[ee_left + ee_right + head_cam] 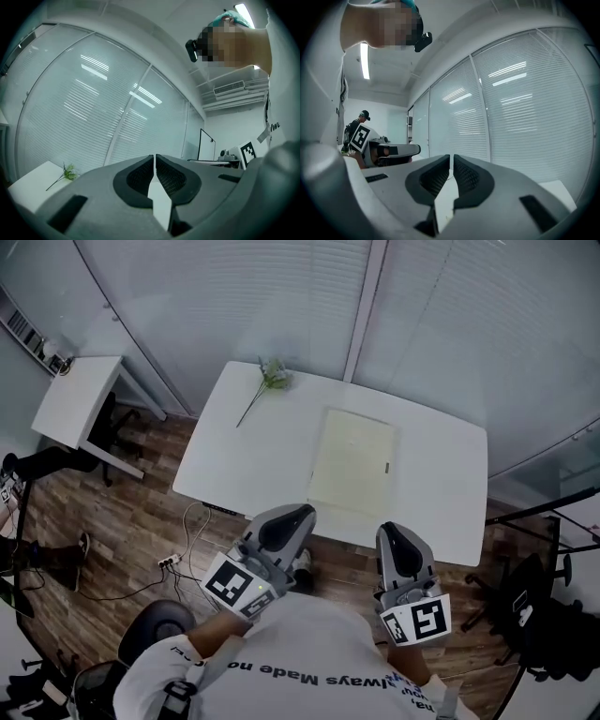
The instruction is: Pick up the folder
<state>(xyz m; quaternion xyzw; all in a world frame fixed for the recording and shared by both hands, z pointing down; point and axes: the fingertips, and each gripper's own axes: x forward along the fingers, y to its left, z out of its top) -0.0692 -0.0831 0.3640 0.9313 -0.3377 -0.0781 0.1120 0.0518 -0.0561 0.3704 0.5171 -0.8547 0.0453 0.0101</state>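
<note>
Toward the table's (234,456) front edge lies the cream folder (352,465) (flower sprig (267,381) at the far-left corner); left gripper (292,516) and right gripper (394,536) hover nearby, jaws together, empty.

The folder (352,460) lies on the desk (225,456) before you, right of its middle and close to your edge. A flower sprig (265,385) lies on the far left part of the desk, well apart from the folder. Your left tongs (298,513) and right tongs (392,531) are at the near edge, one by each near corner of the folder. A smaller desk (80,395) stands far to the left. A power strip (169,562) lies on the floor (122,521), left of your left tongs.
</note>
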